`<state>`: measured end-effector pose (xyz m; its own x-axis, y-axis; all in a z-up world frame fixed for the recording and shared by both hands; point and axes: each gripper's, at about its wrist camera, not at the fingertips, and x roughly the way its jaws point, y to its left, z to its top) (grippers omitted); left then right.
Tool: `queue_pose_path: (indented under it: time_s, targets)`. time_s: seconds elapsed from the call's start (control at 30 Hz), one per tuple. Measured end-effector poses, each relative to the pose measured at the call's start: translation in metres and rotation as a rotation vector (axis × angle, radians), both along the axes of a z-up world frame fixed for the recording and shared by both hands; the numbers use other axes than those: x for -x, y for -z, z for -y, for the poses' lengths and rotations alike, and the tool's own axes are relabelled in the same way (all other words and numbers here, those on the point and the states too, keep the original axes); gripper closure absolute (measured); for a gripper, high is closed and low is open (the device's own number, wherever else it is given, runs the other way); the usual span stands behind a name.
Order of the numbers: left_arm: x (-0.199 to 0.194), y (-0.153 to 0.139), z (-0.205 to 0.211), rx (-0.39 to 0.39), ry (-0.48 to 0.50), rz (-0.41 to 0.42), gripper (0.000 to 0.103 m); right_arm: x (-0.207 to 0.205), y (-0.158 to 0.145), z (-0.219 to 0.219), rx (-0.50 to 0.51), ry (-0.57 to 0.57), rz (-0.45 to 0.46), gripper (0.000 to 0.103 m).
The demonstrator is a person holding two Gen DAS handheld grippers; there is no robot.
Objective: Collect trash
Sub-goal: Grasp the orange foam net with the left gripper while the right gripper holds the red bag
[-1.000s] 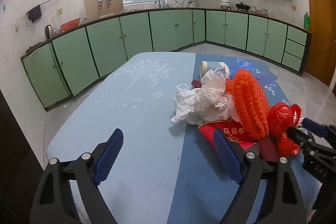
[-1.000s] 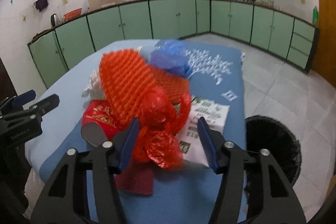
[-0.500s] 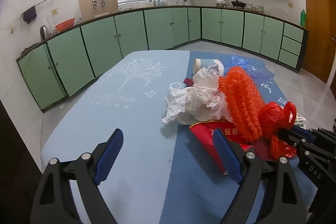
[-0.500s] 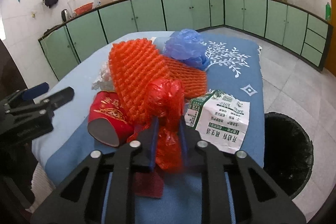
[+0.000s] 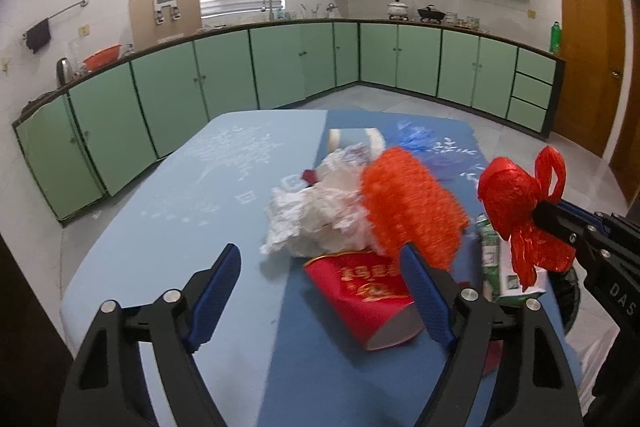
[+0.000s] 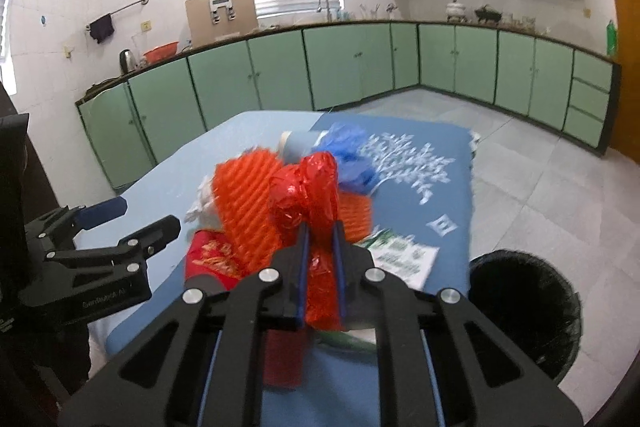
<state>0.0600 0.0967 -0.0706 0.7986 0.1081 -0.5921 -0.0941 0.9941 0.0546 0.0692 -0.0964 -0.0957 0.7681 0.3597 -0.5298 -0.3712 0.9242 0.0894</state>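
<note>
A pile of trash lies on the blue table (image 5: 180,219): white crumpled plastic (image 5: 316,215), an orange foam net (image 5: 408,203), a red paper cup (image 5: 360,287) on its side, a green-and-white carton (image 5: 500,267) and a blue bag (image 6: 348,151). My right gripper (image 6: 320,239) is shut on a red plastic bag (image 6: 304,195), which hangs above the pile at the right of the left wrist view (image 5: 508,203). My left gripper (image 5: 320,283) hovers low before the pile, jaws wide and closing. The cup's near end lies between its fingers, untouched.
A black trash bin (image 6: 524,307) stands on the tiled floor just off the table's right edge. Green cabinets line the far walls. The table's left half (image 5: 168,187) holds no trash. In the right wrist view my left gripper (image 6: 148,215) sits at the left.
The right gripper's jaws closed on the red bag and lifted it off the pile. The left gripper moved a little closer to the pile.
</note>
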Motion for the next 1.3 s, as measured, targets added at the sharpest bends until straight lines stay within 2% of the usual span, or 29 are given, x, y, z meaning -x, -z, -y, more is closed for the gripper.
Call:
queue_pose_path:
  time_s: [0.17, 0.43, 0.53, 0.6, 0.73, 0.8, 0.97, 1.07, 1.13, 1.2, 1.27, 1.3]
  targets:
    - [-0.01, -0.004, 0.015, 0.015, 0.038, 0.014, 0.024, -0.007, -0.002, 0.019, 0.006, 0.049, 0.01, 0.093]
    - [-0.039, 0.005, 0.032, 0.02, 0.059, -0.001, 0.036, -0.014, -0.001, 0.03, 0.011, 0.073, 0.014, 0.093]
    - [-0.047, 0.011, 0.034, 0.024, 0.057, -0.017, 0.056, -0.015, 0.002, 0.033, 0.011, 0.077, 0.011, 0.093]
    - [-0.05, 0.014, 0.036, 0.027, 0.061, -0.027, 0.078, -0.017, 0.005, 0.035, 0.006, 0.081, 0.0, 0.093]
    - [-0.042, 0.013, 0.04, 0.001, 0.053, -0.005, 0.09, -0.019, 0.002, 0.034, -0.004, 0.086, -0.01, 0.093]
    - [-0.037, 0.009, 0.04, -0.004, 0.058, 0.014, 0.101, -0.02, 0.001, 0.035, -0.01, 0.086, -0.009, 0.093]
    - [-0.03, 0.001, 0.043, -0.011, 0.073, 0.04, 0.101, -0.016, -0.003, 0.035, -0.011, 0.087, 0.003, 0.093]
    - [-0.035, 0.004, 0.043, -0.011, 0.084, 0.017, 0.099, -0.013, 0.0, 0.036, -0.001, 0.089, 0.004, 0.093]
    - [-0.038, 0.007, 0.042, -0.003, 0.084, 0.002, 0.093, -0.012, 0.0, 0.036, 0.005, 0.093, 0.002, 0.093]
    - [-0.04, 0.012, 0.042, -0.003, 0.075, -0.009, 0.068, -0.012, 0.0, 0.036, 0.005, 0.099, -0.001, 0.093]
    - [-0.043, 0.015, 0.043, -0.004, 0.075, -0.009, 0.065, -0.014, -0.001, 0.035, 0.007, 0.103, -0.005, 0.093]
    - [-0.045, 0.016, 0.043, -0.003, 0.08, -0.008, 0.069, -0.014, -0.001, 0.035, 0.008, 0.105, -0.006, 0.093]
